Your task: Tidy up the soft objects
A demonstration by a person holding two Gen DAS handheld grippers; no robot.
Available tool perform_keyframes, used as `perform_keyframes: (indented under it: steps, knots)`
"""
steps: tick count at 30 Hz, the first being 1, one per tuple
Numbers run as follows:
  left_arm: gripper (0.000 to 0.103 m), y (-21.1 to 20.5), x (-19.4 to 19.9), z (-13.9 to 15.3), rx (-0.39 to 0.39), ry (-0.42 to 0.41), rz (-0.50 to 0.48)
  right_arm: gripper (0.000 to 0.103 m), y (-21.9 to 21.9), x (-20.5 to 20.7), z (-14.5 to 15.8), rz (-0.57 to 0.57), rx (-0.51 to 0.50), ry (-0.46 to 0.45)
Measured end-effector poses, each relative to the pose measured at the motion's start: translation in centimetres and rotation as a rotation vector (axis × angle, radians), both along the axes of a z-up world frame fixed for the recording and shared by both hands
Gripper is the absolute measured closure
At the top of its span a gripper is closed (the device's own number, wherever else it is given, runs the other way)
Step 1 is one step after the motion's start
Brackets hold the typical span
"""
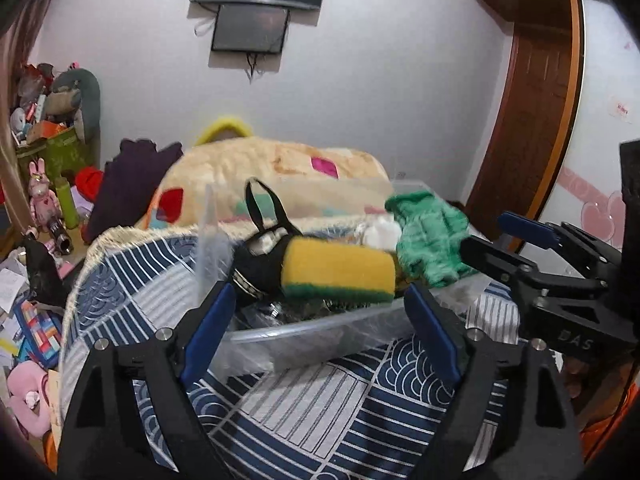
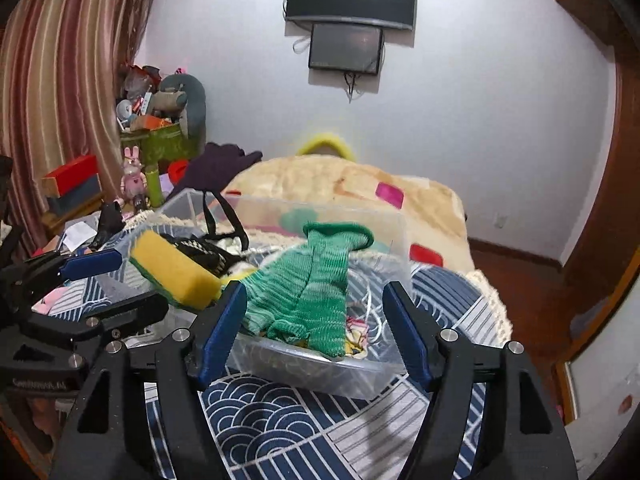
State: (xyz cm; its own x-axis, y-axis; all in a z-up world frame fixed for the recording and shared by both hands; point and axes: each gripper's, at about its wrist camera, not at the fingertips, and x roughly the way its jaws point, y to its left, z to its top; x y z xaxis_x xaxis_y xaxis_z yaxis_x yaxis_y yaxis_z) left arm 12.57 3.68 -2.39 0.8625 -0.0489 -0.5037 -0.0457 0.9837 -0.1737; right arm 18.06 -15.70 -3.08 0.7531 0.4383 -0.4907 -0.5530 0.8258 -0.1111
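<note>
A clear plastic bin sits on the blue patterned bedspread. In it lie a yellow and green sponge, a green knitted cloth, a black strapped item and something white. My left gripper is open and empty, just in front of the bin below the sponge; it also shows in the right wrist view. My right gripper is open and empty, its fingers either side of the green cloth; it also shows in the left wrist view.
A cream blanket with coloured patches lies behind the bin, with a dark purple garment at its left. A cluttered side table with toys and a green box stands left. A wooden door is right. Screens hang on the wall.
</note>
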Motion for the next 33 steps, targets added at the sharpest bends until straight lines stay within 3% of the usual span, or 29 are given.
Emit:
perform_keyframes:
  steps: [8, 15, 17, 22, 28, 33]
  knots:
    - [0.015, 0.6, -4.7, 4.4, 0.034, -0.146, 0.007, 0.036, -1.3, -3.9, 3.8, 0.053, 0.085, -0.111]
    - [0.007, -0.3, -8.5, 6.4, 0.044, -0.246, -0.021, 0.031, -1.9, -6.8, 4.9, 0.074, 0.166, -0.156]
    - [0.005, -0.7, -9.3, 6.5, 0.051, -0.266, -0.026, 0.020, -2.1, -7.2, 4.6, 0.072, 0.192, -0.160]
    - [0.003, -1.7, -10.9, 6.2, 0.076, -0.297, -0.046, 0.020, -2.4, -7.8, 3.4, 0.053, 0.230, -0.143]
    - [0.000, -2.1, -11.9, 5.4, 0.091, -0.323, -0.034, 0.003, -2.4, -8.7, 2.6, 0.024, 0.204, -0.181]
    - [0.000, -1.8, -11.8, 4.7, 0.073, -0.315, -0.030, 0.002, -2.6, -9.0, 2.5, 0.018, 0.217, -0.195]
